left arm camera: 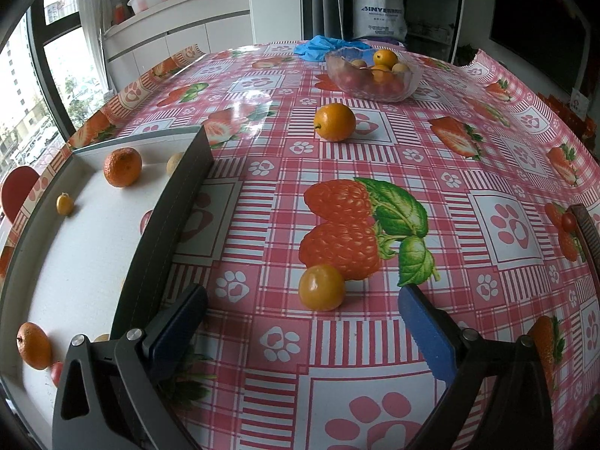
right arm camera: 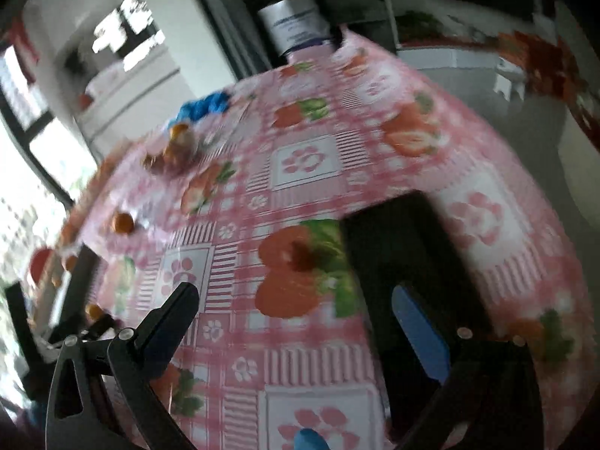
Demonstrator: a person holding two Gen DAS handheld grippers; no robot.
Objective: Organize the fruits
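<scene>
My left gripper (left arm camera: pixel 302 309) is open and empty, low over the table, with a small orange kumquat (left arm camera: pixel 321 287) lying between and just ahead of its blue pads (left arm camera: pixel 425 332). A larger orange (left arm camera: pixel 334 121) lies further ahead. A glass bowl (left arm camera: pixel 339 77) of mixed fruit stands at the back. A white tray with dark walls (left arm camera: pixel 168 221) on the left holds several oranges (left arm camera: pixel 122 167) and small fruits. My right gripper (right arm camera: pixel 294 313) is open and empty above the table; its view is blurred. A dark tray (right arm camera: pixel 408 247) lies under its right finger.
The table wears a pink checked cloth (left arm camera: pixel 412 157) with strawberry and paw prints. Blue gloves (left arm camera: pixel 322 45) lie behind the bowl. A cherry tomato (left arm camera: pixel 568 221) and a dark tray edge (left arm camera: pixel 588 232) are at the far right. Windows and cabinets stand beyond.
</scene>
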